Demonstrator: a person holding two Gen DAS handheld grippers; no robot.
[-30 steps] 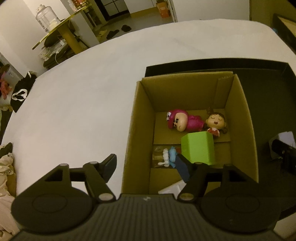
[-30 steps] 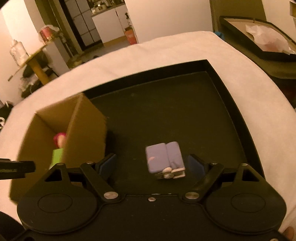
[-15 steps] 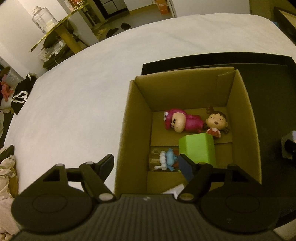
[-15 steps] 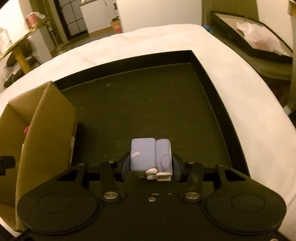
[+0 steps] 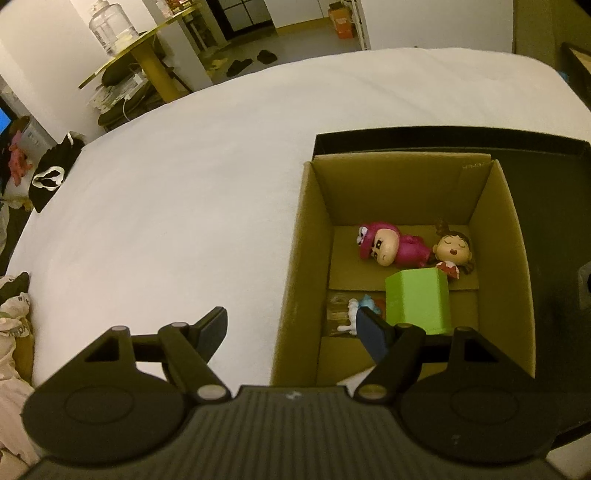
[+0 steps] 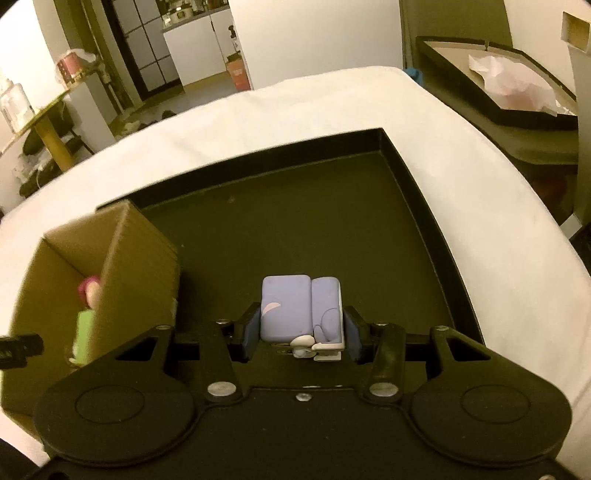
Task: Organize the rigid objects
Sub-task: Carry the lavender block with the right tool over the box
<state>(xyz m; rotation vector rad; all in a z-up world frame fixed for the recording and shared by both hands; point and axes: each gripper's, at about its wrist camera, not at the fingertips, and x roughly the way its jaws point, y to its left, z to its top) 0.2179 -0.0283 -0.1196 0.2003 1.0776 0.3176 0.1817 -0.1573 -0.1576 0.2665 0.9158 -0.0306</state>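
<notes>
My right gripper (image 6: pixel 301 334) is shut on a lilac block-shaped toy (image 6: pixel 295 314) with white feet, held above the black tray (image 6: pixel 424 192). The open cardboard box (image 5: pixel 310 258) stands at the tray's left end and shows in the right wrist view (image 6: pixel 136 266) too. Inside lie a pink figurine (image 5: pixel 388 247), a doll with a brown head (image 5: pixel 452 251), a green block (image 5: pixel 419 299) and a small blue-and-white toy (image 5: pixel 360 308). My left gripper (image 5: pixel 291 328) is open and empty, straddling the box's left wall near its front corner.
The tray and box rest on a white cloth-covered surface (image 5: pixel 177 206). A yellow side table with a glass jar (image 5: pixel 110 26) stands beyond it. Another black tray with white paper (image 6: pixel 509 85) lies off to the right. Clothes lie at the left edge (image 5: pixel 11 332).
My right gripper closed on the lilac toy and lifted it off the tray floor. My left gripper drifted slightly left over the box wall, still open.
</notes>
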